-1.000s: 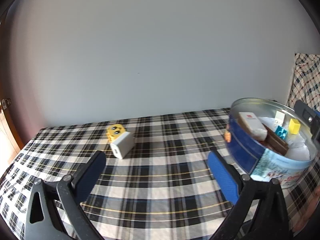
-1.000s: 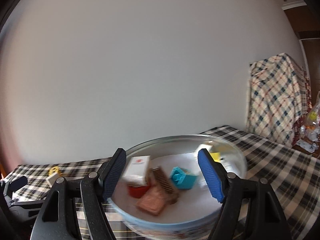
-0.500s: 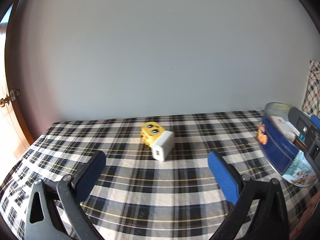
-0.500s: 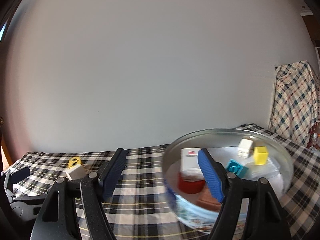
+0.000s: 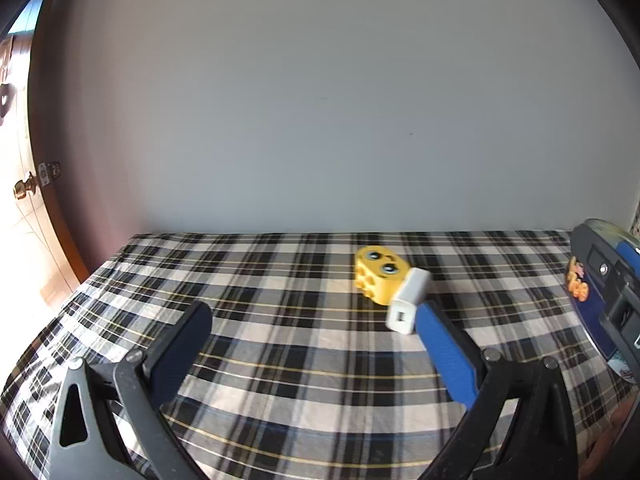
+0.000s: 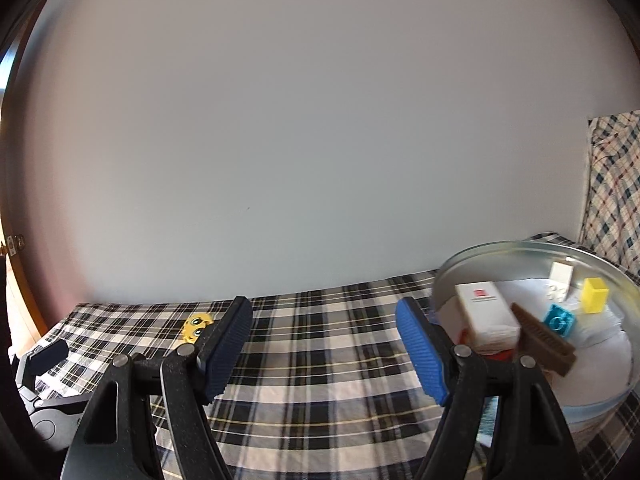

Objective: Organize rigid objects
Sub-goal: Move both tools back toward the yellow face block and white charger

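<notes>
A checked cloth in black, white and thin yellow lines fills the lower half of both views, under a plain pale wall.

A round tin sits at the lower right of the right wrist view, its rim open upward. Inside lie a white box with a red mark, a brown comb slanting down to the right, a blue brick, a yellow block and a small white block.

The left gripper stands wide with nothing between its jaws. The right gripper is likewise spread wide over bare cloth, empty.

Right of centre in the left wrist view lies a white charger, flat on the cloth, its long axis running from upper right to lower left, its socket end facing the lower left. Touching its upper left side is a yellow toy brick with two eyes facing up.
</notes>
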A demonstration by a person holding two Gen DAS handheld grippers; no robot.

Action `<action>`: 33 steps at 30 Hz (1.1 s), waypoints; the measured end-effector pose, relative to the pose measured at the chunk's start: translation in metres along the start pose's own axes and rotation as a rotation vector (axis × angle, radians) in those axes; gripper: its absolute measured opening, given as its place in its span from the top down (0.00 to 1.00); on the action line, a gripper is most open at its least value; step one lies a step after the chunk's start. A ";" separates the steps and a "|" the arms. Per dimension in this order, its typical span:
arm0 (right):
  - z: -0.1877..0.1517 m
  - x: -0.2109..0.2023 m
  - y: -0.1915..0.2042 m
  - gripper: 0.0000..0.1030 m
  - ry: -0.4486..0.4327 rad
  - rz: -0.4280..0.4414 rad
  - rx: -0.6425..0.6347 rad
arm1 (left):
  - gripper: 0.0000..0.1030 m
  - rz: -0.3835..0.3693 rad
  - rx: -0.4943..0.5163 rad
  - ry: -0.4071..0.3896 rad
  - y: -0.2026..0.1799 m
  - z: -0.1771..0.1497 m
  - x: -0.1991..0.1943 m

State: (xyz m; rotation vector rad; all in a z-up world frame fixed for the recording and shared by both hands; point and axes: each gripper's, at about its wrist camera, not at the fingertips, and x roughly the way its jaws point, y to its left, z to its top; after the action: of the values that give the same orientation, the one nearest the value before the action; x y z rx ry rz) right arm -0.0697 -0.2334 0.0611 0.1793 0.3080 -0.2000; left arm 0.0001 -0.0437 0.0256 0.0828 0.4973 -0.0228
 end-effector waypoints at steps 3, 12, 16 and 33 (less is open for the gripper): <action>0.000 0.007 0.011 0.26 0.006 -0.005 -0.016 | 0.00 0.020 -0.012 0.005 0.012 0.002 0.007; 0.001 0.028 0.028 0.26 0.039 0.008 -0.034 | 0.00 0.084 -0.038 0.017 0.041 0.009 0.025; 0.001 0.046 0.032 0.26 0.099 0.036 -0.030 | 0.00 0.106 -0.075 0.050 0.054 0.009 0.034; -0.026 0.140 0.090 0.26 0.533 0.326 -0.065 | 0.00 0.157 -0.113 0.155 0.078 0.009 0.063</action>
State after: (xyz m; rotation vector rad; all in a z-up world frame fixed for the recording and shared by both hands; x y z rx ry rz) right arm 0.0733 -0.1644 0.0051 0.2148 0.8064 0.1874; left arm 0.0629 0.0333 0.0093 0.0127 0.6449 0.1666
